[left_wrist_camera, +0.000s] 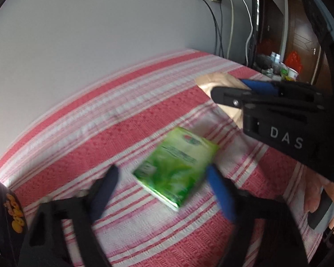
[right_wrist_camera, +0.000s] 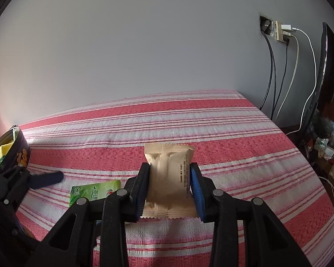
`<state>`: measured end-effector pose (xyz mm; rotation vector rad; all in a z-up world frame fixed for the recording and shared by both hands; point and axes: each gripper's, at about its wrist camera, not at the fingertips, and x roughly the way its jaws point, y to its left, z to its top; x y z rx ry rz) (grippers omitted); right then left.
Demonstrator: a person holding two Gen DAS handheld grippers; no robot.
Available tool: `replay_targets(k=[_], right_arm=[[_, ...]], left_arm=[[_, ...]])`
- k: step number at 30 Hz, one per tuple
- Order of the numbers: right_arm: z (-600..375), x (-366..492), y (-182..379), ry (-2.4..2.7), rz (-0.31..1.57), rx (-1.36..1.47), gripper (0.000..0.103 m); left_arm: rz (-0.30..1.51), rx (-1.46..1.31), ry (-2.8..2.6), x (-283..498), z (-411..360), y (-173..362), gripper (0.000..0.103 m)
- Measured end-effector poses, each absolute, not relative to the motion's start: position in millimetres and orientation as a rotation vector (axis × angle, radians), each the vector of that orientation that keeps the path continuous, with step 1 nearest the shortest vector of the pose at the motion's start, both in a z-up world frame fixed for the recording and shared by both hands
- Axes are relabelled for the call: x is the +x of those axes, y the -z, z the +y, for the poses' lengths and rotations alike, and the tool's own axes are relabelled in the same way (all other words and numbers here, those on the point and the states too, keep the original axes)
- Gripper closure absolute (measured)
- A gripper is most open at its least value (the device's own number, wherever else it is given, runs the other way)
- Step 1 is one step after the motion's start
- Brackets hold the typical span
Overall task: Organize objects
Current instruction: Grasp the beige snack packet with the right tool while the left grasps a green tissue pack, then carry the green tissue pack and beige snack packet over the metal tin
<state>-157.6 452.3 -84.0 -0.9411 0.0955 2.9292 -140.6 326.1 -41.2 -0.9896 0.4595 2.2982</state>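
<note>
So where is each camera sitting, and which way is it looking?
Left wrist view: sits on the left gripper, looking down along its open fingers at the green packet on the striped bedcover; the right gripper and a bit of hand show at the right.
Right wrist view: sits on the right gripper, looking across the bed to the grey wall; its fingers squeeze a beige packet, and the left gripper shows at the left.
Both share the green packet, bedcover, wall socket and dark round tin.

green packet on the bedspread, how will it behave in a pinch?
The green packet lies flat and looks slim and soft, so it is probably light and may buckle. Its glossy film could slip. The open left gripper straddles it.
</note>
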Motion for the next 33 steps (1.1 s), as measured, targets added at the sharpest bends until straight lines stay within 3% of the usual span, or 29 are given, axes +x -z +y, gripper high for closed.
replay_targets(k=[7,18,33], right_arm=[[448.1,-153.4,81.5,-2.939,0.086,-0.909,0.064],[429.5,-148.8,76.7,-3.021,0.068,-0.828,0.064],[385.4,-145.3,74.1,-3.098,0.006,-0.788,0.064]], left_arm=[[0.444,-0.964,-2.318,-136.2,319.7,37.8,0.042],[0.241,-0.9,-2.541,-139.6,258.0,21.0,0.044],[0.204,-0.828,-2.747,-122.7,212.5,15.3,0.045]])
